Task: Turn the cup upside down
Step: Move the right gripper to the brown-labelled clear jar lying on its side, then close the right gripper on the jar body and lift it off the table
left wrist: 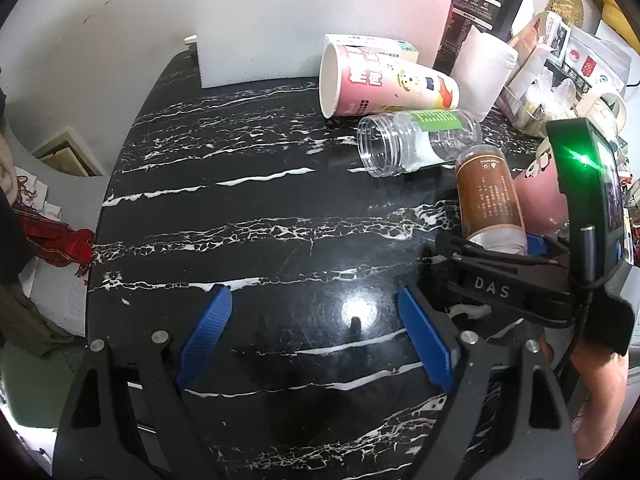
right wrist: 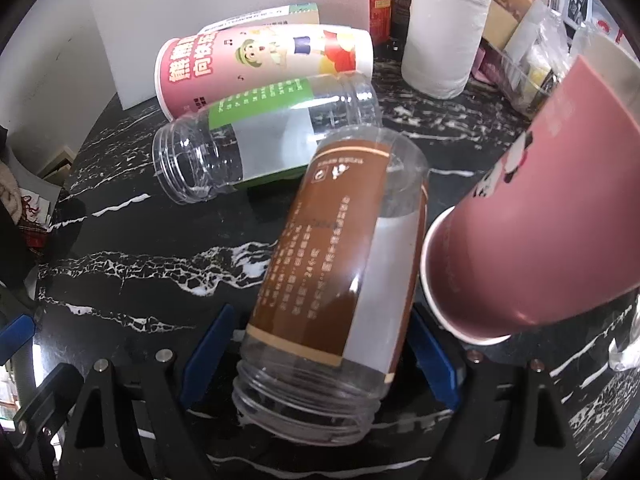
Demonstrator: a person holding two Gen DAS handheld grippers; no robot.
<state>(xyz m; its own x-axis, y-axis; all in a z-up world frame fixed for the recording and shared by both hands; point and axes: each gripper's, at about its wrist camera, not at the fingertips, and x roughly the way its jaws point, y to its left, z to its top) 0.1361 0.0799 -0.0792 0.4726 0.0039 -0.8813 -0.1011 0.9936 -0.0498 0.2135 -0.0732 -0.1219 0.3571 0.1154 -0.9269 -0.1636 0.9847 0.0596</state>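
A clear jar with a brown label lies on its side on the black marble table, mouth toward the camera, between the blue pads of my right gripper. The jaws stand wide around the jar; the left pad shows a gap, so it is open. In the left wrist view the same jar lies in front of the right gripper. My left gripper is open and empty above bare table.
A dark pink paper cup lies on its side right of the jar. A clear jar with a green label and a pink cartoon paper cup lie behind. A paper roll, boxes and bags crowd the back right.
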